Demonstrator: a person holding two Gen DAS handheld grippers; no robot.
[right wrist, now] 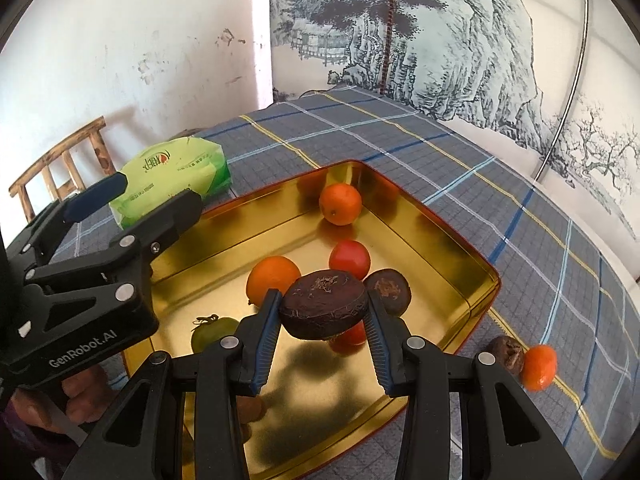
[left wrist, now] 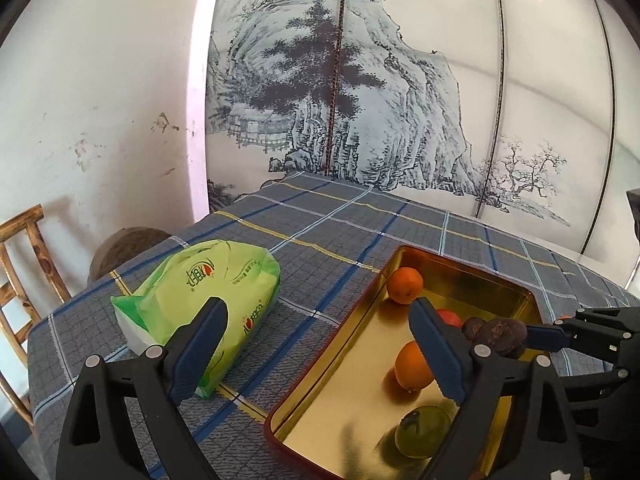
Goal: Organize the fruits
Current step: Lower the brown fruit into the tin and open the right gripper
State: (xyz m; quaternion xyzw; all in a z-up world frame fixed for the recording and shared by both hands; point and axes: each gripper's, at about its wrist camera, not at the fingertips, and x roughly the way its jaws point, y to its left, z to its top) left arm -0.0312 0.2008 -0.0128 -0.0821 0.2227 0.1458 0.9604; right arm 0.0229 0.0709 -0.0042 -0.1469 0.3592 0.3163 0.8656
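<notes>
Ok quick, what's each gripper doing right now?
Left gripper: open, holding nothing.
Right gripper: closed on a dark brown fruit, above the gold tray.

Your dark brown fruit (right wrist: pixel 323 309) hangs above the gold tray (right wrist: pixel 452 224) | inside: two oranges (right wrist: pixel 340 203), red fruit (right wrist: pixel 349 259), green fruit (right wrist: pixel 212 330), another brown one (right wrist: pixel 390 290) | outside: orange (right wrist: pixel 539 366), brown fruit (right wrist: pixel 507 354).

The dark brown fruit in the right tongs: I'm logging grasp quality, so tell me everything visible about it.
The dark brown fruit is round and flattened, with a matte, rough skin and pale flecks on top. The right tongs clamp it by its sides, one finger on each, holding it level above the gold tray. Nothing else visibly touches it; a similar brown fruit lies just behind.
</notes>
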